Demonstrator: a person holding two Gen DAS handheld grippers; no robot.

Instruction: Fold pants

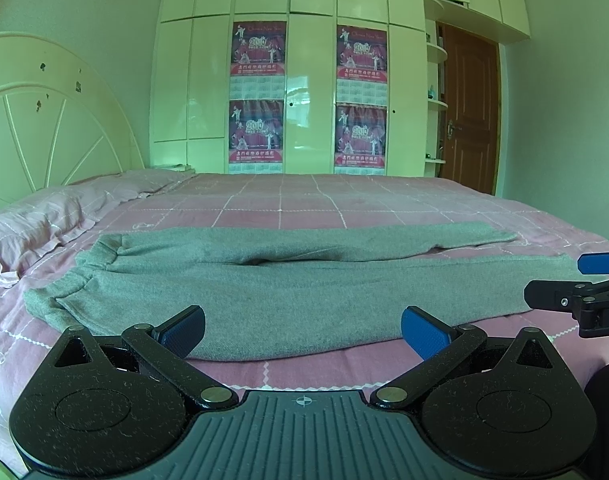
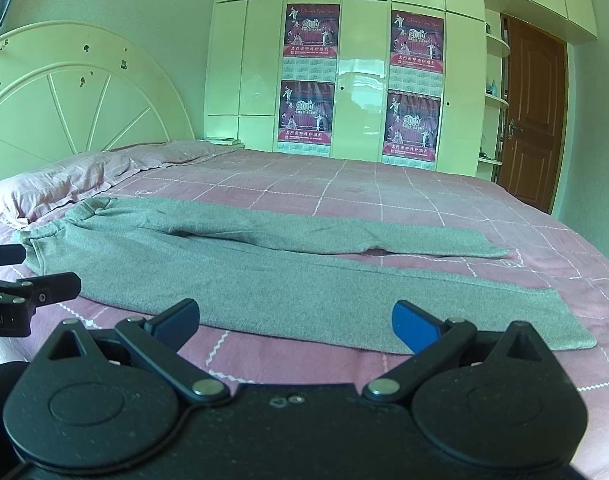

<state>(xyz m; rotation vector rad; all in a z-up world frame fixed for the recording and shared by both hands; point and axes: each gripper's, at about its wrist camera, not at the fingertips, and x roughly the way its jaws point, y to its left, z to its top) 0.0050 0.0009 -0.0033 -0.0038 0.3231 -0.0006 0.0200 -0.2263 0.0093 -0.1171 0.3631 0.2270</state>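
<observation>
Hidden or cut off: the near edge of the bed [image 1: 264, 372] falls behind both gripper bodies, and the floor is out of sight. In the left wrist view the right gripper [image 1: 584, 280] enters at the right edge with only part of its fingers showing; in the right wrist view the left gripper [image 2: 16, 276] is likewise clipped at the left edge. Poster text is too small to read beyond "2010".

Left gripper [image 1: 302, 332]: fingers spread wide, nothing between them, blue pads just short of the near hem of the pants [image 1: 264, 292]. Right gripper [image 2: 296, 324]: also spread wide and empty, its pads at the near edge of the same garment.

Pants [image 2: 232, 272] — one pair, grey knit, lying flat on the pink checked sheet directly ahead of both grippers. Waistband lies ahead and to the left, by the pillow [image 2: 44, 192]; both legs run off to the right, the near leg reaching further right than the far one. A small dip shows where the two legs meet.

Counts: two grippers, one pair of pants, one pillow clearly seen, four posters [image 1: 258, 48] on the wardrobe [image 1: 308, 80] beyond the bed, one brown door [image 2: 532, 120] far right, one arched headboard [image 2: 76, 108] far left.
</observation>
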